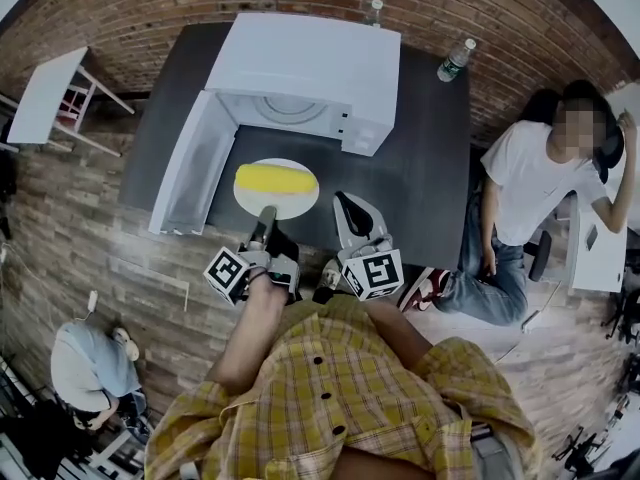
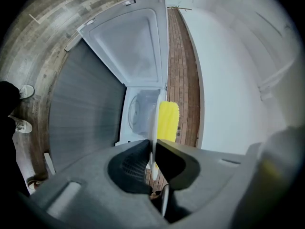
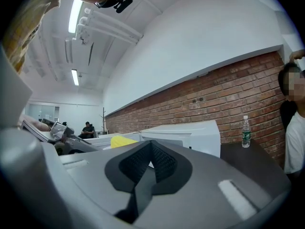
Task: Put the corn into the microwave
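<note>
A yellow cob of corn lies on a round white plate, held over the dark table in front of the white microwave. The microwave's door is swung open to the left. My left gripper is shut on the plate's near rim. In the left gripper view the plate shows edge-on between the pads, with the corn beyond and the microwave cavity behind. My right gripper hovers just right of the plate, shut and empty; its pads meet.
Two plastic bottles stand at the table's back edge beside the microwave. A person in a white shirt sits at the table's right end. Another person crouches on the floor at lower left, near a white side table.
</note>
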A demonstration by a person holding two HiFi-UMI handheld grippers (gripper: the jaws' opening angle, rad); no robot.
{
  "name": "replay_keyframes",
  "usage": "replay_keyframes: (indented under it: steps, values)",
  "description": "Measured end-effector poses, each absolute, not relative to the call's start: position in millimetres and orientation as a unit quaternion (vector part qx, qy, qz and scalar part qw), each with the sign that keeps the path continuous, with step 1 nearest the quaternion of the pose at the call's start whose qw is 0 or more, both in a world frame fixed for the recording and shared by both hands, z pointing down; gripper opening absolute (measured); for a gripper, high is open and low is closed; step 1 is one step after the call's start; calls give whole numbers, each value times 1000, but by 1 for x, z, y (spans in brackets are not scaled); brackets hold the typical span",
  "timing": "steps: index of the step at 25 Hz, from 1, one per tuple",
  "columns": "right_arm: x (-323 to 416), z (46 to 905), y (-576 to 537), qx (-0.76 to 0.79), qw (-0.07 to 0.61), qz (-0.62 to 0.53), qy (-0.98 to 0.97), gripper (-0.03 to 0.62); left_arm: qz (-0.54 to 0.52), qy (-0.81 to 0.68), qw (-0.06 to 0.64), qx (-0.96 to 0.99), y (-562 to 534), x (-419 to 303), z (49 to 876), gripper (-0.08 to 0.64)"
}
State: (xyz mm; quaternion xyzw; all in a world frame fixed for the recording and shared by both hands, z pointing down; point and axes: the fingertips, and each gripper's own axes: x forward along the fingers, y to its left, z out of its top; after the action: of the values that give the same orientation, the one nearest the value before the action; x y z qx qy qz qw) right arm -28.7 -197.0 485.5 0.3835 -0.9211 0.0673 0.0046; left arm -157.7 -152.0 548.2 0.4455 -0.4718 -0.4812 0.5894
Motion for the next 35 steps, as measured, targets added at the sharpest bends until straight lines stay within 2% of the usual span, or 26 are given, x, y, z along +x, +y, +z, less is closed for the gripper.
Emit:
replay_keyframes:
  steps: [4, 16, 35]
  values:
    - [-32, 497, -203, 397, 25, 88, -913, 3, -479, -461, 597, 449, -163, -163, 554, 31]
    - [-45, 508, -217, 428, 25, 120, -895, 3, -450, -458, 612, 461, -196, -188, 583, 34]
    - [-55, 514, -227, 425, 48, 97, -899, 4, -430, -479, 611, 460, -231, -203, 634, 32]
